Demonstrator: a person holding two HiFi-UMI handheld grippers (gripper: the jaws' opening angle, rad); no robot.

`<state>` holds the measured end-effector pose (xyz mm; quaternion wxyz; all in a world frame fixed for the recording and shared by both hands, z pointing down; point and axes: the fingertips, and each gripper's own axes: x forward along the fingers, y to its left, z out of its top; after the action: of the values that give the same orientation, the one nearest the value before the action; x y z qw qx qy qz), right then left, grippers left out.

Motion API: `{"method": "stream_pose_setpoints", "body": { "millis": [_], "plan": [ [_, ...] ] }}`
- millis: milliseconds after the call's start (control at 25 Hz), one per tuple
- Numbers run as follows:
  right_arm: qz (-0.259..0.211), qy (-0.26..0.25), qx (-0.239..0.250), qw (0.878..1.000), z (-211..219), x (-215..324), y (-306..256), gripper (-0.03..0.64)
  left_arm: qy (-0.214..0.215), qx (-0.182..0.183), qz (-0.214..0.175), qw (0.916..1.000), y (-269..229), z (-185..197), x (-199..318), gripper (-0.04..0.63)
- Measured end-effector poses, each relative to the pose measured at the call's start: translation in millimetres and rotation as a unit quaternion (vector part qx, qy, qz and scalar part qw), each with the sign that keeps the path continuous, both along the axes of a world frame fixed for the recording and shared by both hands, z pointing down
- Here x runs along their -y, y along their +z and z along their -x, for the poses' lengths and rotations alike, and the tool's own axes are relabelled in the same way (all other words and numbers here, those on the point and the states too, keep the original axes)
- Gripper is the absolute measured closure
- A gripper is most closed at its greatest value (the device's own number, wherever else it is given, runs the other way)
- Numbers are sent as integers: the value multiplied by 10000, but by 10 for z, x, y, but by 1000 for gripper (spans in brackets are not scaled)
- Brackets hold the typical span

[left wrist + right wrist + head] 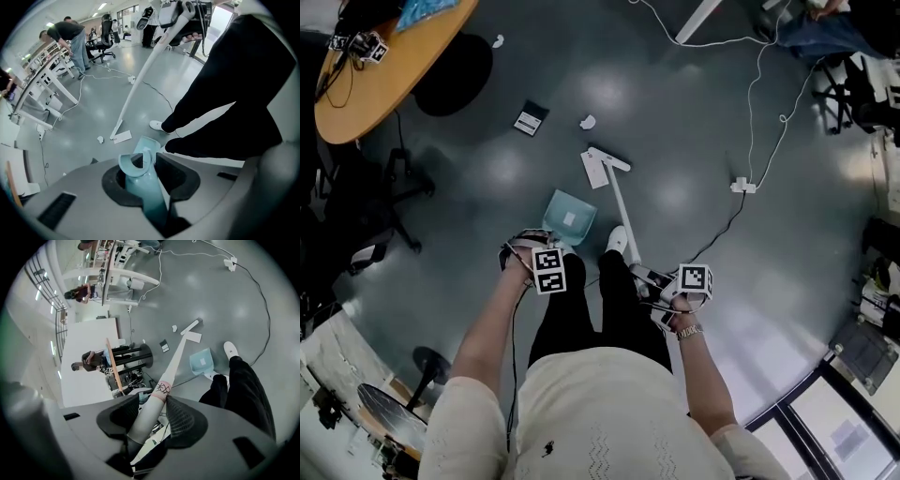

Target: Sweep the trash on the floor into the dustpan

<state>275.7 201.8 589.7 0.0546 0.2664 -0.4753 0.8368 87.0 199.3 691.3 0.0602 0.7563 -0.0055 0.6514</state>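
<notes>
My left gripper (pixel 542 247) is shut on the handle of a teal dustpan (pixel 570 217), which hangs low just ahead of my feet. In the left gripper view the teal handle (pixel 143 183) runs between the jaws. My right gripper (pixel 649 281) is shut on a white broom handle (pixel 157 399); its head (pixel 607 157) rests on the floor beside a flat white paper (pixel 594 170). A crumpled white scrap (pixel 588 122) and a black-and-white card (pixel 530 119) lie farther out. The dustpan (pixel 202 360) also shows in the right gripper view.
A round wooden table (pixel 384 66) with a black base (pixel 455 73) stands at the far left. A white power strip (pixel 743 186) and its cables cross the floor on the right. My white shoe (pixel 618 240) is next to the dustpan. People stand at desks (pixel 65 35) in the distance.
</notes>
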Motion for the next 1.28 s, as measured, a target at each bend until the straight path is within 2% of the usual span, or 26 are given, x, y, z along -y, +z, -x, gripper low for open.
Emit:
{"method": "stream_pose_setpoints", "body": {
  "millis": [280, 440, 640, 800, 920, 1080, 1160, 1280],
  "plan": [
    [191, -372, 28, 9991, 220, -211, -45, 436, 3, -50, 132, 9999, 24, 25, 293, 503],
    [405, -893, 83, 9951, 358, -536, -138, 436, -37, -96, 199, 9997, 6, 109, 347, 503],
    [699, -1684, 144, 9831, 432, -991, -318, 436, -25, -103, 159, 9998, 2, 107, 250, 503],
    [723, -2336, -27, 9696, 453, -1291, -414, 436, -17, -110, 49, 9999, 26, 101, 106, 503],
    [692, -2602, -11, 9631, 464, -1418, -490, 436, -48, -106, -56, 9999, 10, 103, 9, 503],
    [664, -2798, 148, 9576, 506, -1481, -655, 436, -79, -106, -138, 9998, -17, 117, -85, 503],
    [633, -2701, 232, 9605, 546, -1455, -741, 436, -152, -116, -175, 9997, -33, 144, -121, 503],
    [576, -2373, 277, 9693, 551, -1376, -821, 436, -592, -99, -239, 9979, -56, 247, -158, 503]
  ]
}}
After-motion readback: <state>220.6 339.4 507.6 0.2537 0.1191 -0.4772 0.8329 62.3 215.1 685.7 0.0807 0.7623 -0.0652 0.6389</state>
